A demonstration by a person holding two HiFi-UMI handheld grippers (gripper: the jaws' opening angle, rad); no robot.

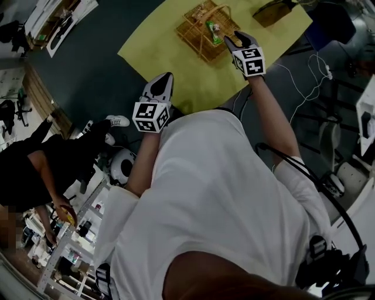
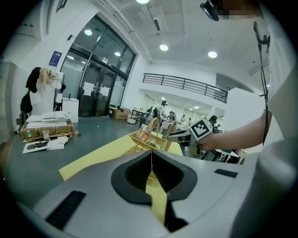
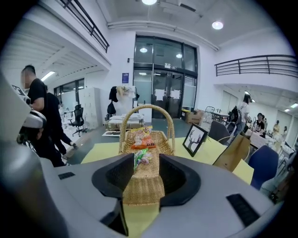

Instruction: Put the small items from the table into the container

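You looked steeply down over your own white shirt [image 1: 217,199] at a yellow table [image 1: 158,50] on a dark floor. A wicker basket [image 1: 196,32] with an arched handle stood on it, and a green packet [image 1: 212,32] lay at the basket's right side, by the rim. Your right gripper [image 1: 237,38] hung just beside that rim with its jaws apart, its marker cube [image 1: 253,61] facing you. Your left gripper [image 1: 165,79] sat at the table's near edge, well apart from the basket, its jaws drawn together. A brown paper bag [image 1: 272,12] stood at the far edge. A bystander in dark clothes [image 1: 35,170] stood at lower left.
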